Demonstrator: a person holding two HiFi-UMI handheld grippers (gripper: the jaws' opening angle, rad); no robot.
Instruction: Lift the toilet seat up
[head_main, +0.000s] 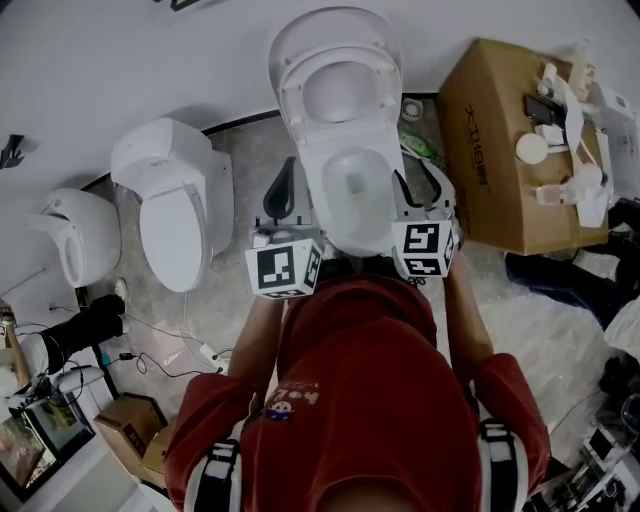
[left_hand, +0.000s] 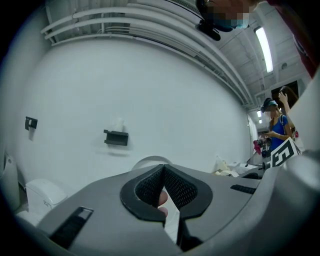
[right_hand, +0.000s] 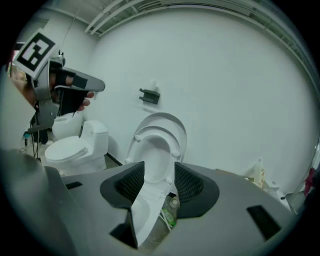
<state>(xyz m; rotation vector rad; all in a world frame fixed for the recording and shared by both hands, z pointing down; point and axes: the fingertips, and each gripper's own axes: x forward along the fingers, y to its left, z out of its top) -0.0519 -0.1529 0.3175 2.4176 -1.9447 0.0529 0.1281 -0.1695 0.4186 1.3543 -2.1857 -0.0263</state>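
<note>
The white toilet (head_main: 350, 190) stands against the wall, straight ahead of me. Its seat ring (head_main: 340, 85) and lid (head_main: 335, 35) are both tipped up toward the wall. In the right gripper view the raised seat (right_hand: 159, 145) leans on the lid (right_hand: 164, 122) above the open bowl (right_hand: 142, 207). My left gripper (head_main: 285, 185) hovers at the bowl's left side, its jaws (left_hand: 162, 170) closed tip to tip with nothing gripped. My right gripper (head_main: 425, 190) is at the bowl's right side. Its jaws (right_hand: 159, 175) stand apart, empty, and frame the toilet from a distance.
Two more white toilets (head_main: 180, 210) (head_main: 75, 235) stand to the left. A cardboard box (head_main: 500, 150) with small items stands right of the toilet, and a green bottle (head_main: 418, 145) lies between them. Cables and boxes lie on the floor at lower left. Another person (left_hand: 275, 127) stands far right.
</note>
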